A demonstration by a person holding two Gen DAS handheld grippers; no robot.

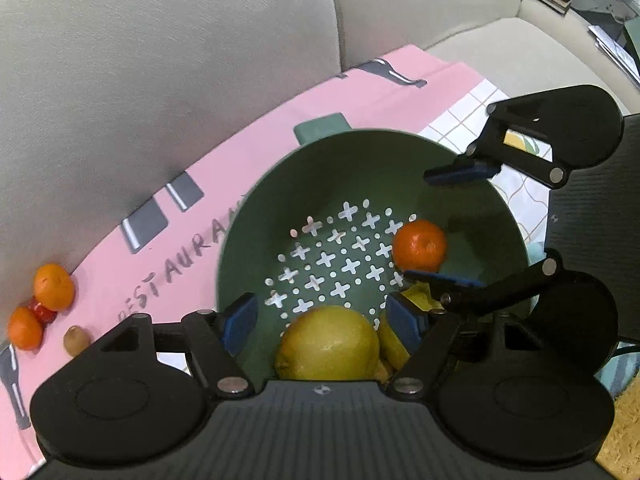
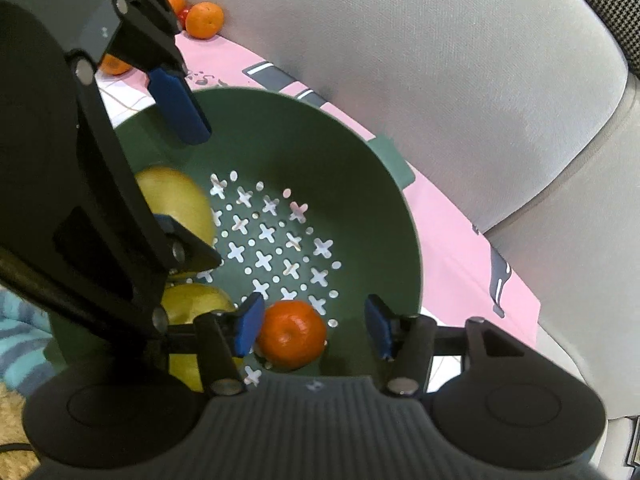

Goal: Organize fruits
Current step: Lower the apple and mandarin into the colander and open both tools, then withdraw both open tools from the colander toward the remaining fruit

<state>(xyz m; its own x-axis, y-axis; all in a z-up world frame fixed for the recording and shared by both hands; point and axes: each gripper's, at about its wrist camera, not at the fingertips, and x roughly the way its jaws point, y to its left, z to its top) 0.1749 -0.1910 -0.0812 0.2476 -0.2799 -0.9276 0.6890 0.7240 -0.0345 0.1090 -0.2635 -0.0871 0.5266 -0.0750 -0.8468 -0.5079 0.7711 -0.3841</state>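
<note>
Both grippers, left gripper (image 1: 322, 322) and right gripper (image 2: 314, 326), are hovering with fingers open and empty inside the green colander (image 2: 360, 184), so they are risking colliding or knocking the tangerine (image 2: 291, 334) while withdrawing.

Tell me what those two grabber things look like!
Both are black plastic. The left gripper and right gripper each have two round discs, jointed bars with silver rivets, a ribbed dark grey body with a small round mark, and blue pads on the fingertips.

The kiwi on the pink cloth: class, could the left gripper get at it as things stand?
Probably yes. The kiwi lies in the open on the pink cloth, outside the green colander, with nothing over it. The left gripper is open and empty above the colander, so it must first swing left.
</note>
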